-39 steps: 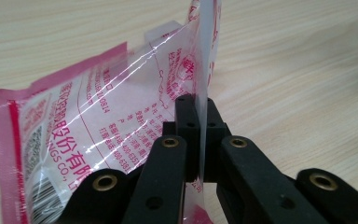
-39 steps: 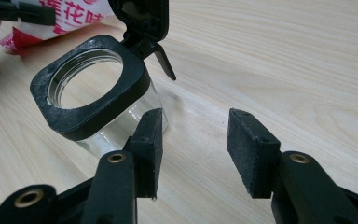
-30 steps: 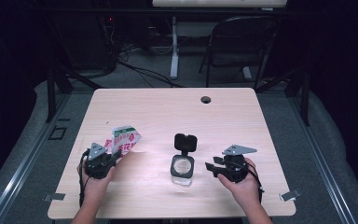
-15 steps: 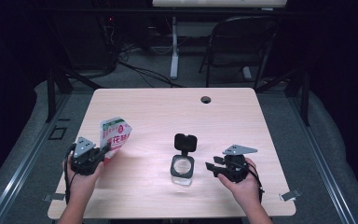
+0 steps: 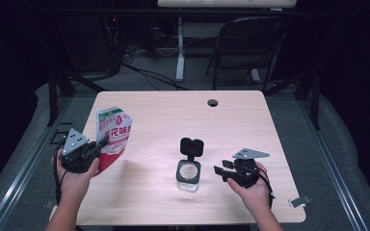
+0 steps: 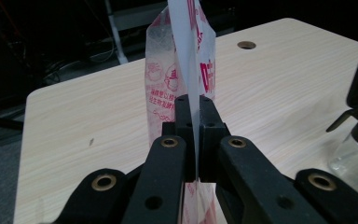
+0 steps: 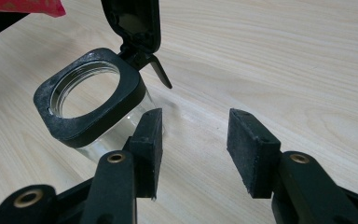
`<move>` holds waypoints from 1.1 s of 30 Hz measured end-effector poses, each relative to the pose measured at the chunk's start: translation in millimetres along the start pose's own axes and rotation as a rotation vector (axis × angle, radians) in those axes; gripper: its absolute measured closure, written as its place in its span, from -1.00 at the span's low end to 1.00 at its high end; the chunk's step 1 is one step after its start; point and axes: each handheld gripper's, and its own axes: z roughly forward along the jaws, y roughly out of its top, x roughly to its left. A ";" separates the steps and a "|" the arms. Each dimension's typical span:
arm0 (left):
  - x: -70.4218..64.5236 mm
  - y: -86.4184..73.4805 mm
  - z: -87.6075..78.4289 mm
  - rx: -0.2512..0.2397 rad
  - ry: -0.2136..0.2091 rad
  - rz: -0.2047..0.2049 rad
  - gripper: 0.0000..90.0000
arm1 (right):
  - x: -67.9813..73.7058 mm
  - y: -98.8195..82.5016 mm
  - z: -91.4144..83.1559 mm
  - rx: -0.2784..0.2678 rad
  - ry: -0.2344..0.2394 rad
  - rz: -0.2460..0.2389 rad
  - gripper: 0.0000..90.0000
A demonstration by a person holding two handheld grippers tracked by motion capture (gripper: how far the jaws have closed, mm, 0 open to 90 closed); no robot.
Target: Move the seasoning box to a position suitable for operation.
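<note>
A white and red snack bag (image 5: 112,135) is held upright over the table's left edge. My left gripper (image 5: 100,144) is shut on the bag's side seam (image 6: 192,100), pinched between both pads. A clear glass jar (image 5: 188,175) with a black square rim and its black flip lid (image 5: 192,146) standing open sits at the table's front middle. My right gripper (image 5: 220,172) rests just right of the jar, open, with nothing between its pads (image 7: 252,148). In the right gripper view the jar (image 7: 92,100) lies to the left of the jaws.
The light wooden table (image 5: 231,125) has a round cable hole (image 5: 213,102) near its far edge. A dark folding chair (image 5: 248,43) and cables stand beyond the table. A strip of tape (image 5: 299,201) sits at the front right corner.
My left gripper has carried the bag leftward and back toward the table's left edge, turning it more upright. The right gripper and the jar have stayed put.
</note>
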 end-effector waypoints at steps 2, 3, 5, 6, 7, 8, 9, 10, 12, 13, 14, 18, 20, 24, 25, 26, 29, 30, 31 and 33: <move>-4.4 0.3 3.6 0.001 -0.020 0.000 1.00 | -0.1 0.0 -0.1 -0.001 0.000 0.000 0.24; -6.5 0.2 5.7 0.004 -0.037 -0.001 1.00 | -0.3 -0.1 -0.1 -0.002 0.000 0.001 0.24; -11.7 0.0 10.3 0.012 -0.062 0.002 1.00 | -0.6 -0.1 -0.3 -0.003 -0.001 0.003 0.24; -14.0 0.0 12.1 0.015 -0.070 0.007 1.00 | -0.9 -0.1 -0.4 -0.004 0.000 0.004 0.24; -18.3 0.2 15.2 0.019 -0.081 0.011 1.00 | -1.3 -0.1 -0.5 -0.003 0.001 0.003 0.24; -20.9 0.4 16.9 0.021 -0.087 0.015 1.00 | -1.9 -0.1 -0.9 -0.001 0.000 0.002 0.24; -25.1 1.0 19.6 0.025 -0.100 0.022 1.00 | -2.2 -0.2 -0.9 0.000 -0.001 0.003 0.24; -27.9 1.3 21.4 0.023 -0.108 0.019 1.00 | -2.6 -0.3 -0.9 0.000 -0.005 0.005 0.24; -34.8 2.4 25.7 0.018 -0.128 0.022 1.00 | -2.9 -0.5 -0.7 -0.001 -0.005 0.007 0.24; -38.0 2.9 27.5 0.015 -0.140 0.021 1.00 | -2.9 -0.5 -0.7 -0.001 -0.005 0.007 0.24; -41.1 3.4 28.9 0.013 -0.153 0.020 1.00 | -3.0 -0.5 -0.7 -0.001 -0.005 0.006 0.24; -53.4 3.5 31.0 -0.005 -0.206 0.014 1.00 | -3.5 -0.5 -1.2 -0.004 -0.005 0.010 0.24; -59.7 0.7 30.4 -0.013 -0.238 0.010 1.00 | -4.2 -0.4 -1.8 -0.001 -0.006 0.008 0.24; -67.8 -11.7 34.1 0.017 -0.279 0.002 1.00 | -5.0 -0.5 -2.1 -0.010 -0.005 0.014 0.24; -68.7 -15.6 35.8 0.036 -0.287 0.004 1.00 | -5.2 -0.3 -2.4 -0.009 -0.003 0.012 0.24; -68.7 -19.6 35.8 0.037 -0.294 -0.001 1.00 | -5.0 -0.1 -2.6 -0.011 -0.004 0.012 0.24; -65.1 -28.5 31.7 0.035 -0.327 -0.040 1.00 | -2.9 2.4 -5.3 -0.017 0.008 0.007 0.25; -63.9 -33.0 29.8 0.038 -0.344 -0.057 1.00 | -2.1 4.4 -7.3 -0.016 0.009 -0.002 0.25; -63.8 -36.5 28.8 0.040 -0.352 -0.070 1.00 | -0.3 6.8 -9.8 -0.023 0.014 -0.006 0.25; -63.5 -46.2 27.4 0.060 -0.361 -0.078 1.00 | 2.4 10.5 -13.3 -0.041 0.034 -0.011 0.25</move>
